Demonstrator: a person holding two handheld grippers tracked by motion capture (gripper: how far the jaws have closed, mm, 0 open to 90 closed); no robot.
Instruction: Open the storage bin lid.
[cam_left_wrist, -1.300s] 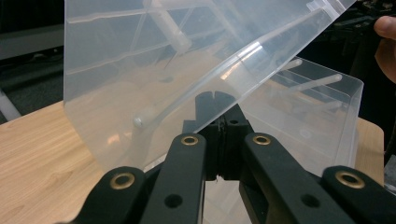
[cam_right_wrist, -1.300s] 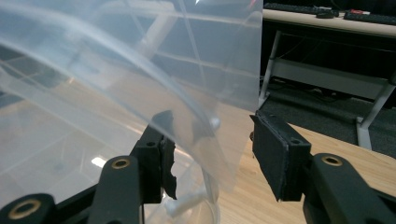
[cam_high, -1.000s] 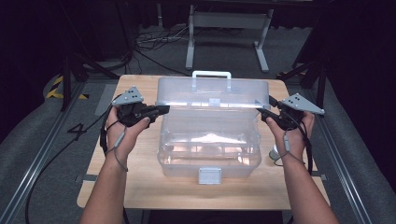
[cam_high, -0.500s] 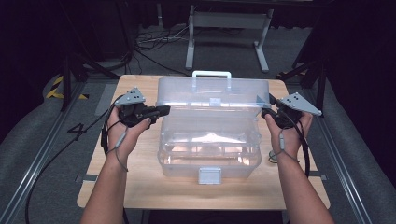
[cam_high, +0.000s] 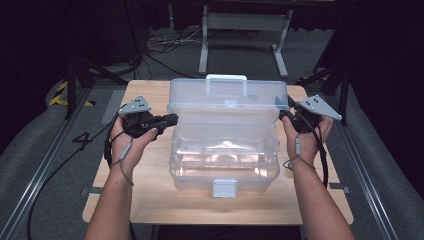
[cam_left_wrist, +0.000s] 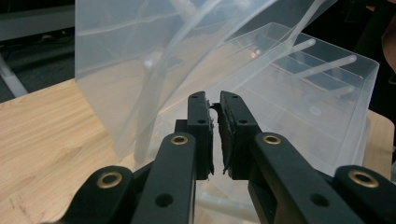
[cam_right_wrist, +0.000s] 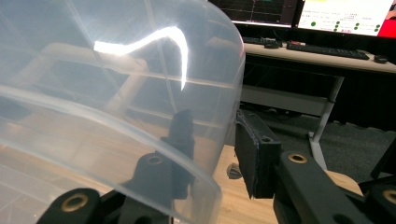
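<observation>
A clear plastic toolbox (cam_high: 225, 165) stands on the wooden table (cam_high: 150, 200) with its lid (cam_high: 225, 100) raised. My left gripper (cam_high: 172, 119) sits at the box's left end. Its jaws (cam_left_wrist: 215, 105) have just been opening and stand a narrow gap apart with nothing between them; the lid's corner (cam_left_wrist: 140, 93) is just beyond. My right gripper (cam_high: 282, 114) is at the lid's right end. Its jaws (cam_right_wrist: 215, 119) have just been closing around the lid's end wall (cam_right_wrist: 205, 84), one inside and one outside, and a gap remains.
The lid carries a white handle (cam_high: 226, 78) at the back, and a grey latch (cam_high: 224, 187) hangs on the box's front. Bare table lies on both sides of the box. Metal stand legs (cam_high: 245, 40) and cables lie on the floor behind.
My right gripper has shifted slightly up and inward to the lid's right end. My left gripper has stayed beside the box's left end.
</observation>
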